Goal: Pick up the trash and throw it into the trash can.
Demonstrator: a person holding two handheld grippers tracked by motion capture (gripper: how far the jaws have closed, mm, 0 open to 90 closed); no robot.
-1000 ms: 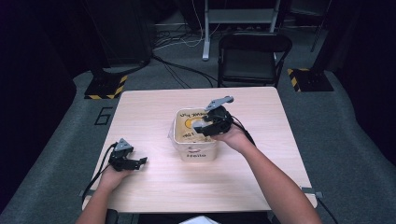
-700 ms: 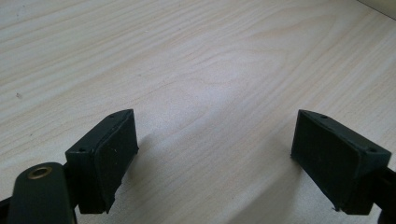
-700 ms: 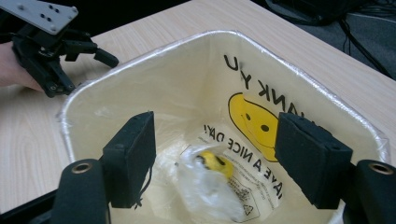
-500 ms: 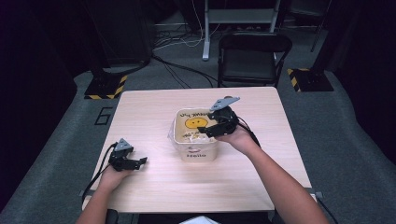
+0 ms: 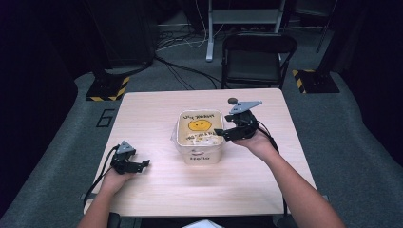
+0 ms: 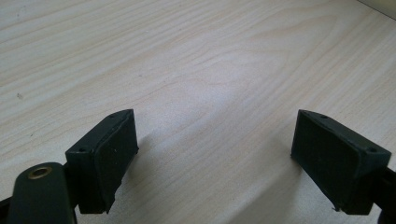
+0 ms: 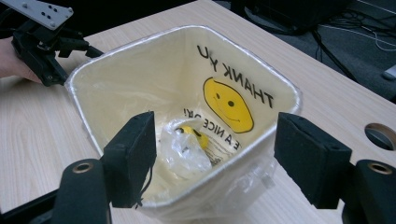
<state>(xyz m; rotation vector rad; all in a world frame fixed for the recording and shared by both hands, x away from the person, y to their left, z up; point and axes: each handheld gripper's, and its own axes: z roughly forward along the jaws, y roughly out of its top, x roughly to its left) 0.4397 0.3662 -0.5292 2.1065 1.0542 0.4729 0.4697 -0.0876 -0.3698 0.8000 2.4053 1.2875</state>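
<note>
Bin [image 5: 198, 140] with smiley bag liner sits mid-table [image 5: 142, 109]. Right gripper [image 5: 223, 134] has backed off from over the bin toward 3 o'clock, now at its right rim; jaws have just been opening and stand apart, nothing between the pads. Crumpled bag [image 7: 187, 147] lies at the bin's bottom. Looks like a finished drop-in or liner tuck. Left gripper [image 5: 145, 164] unmoved at 8 o'clock of the bin, jaws wide, empty.
</note>
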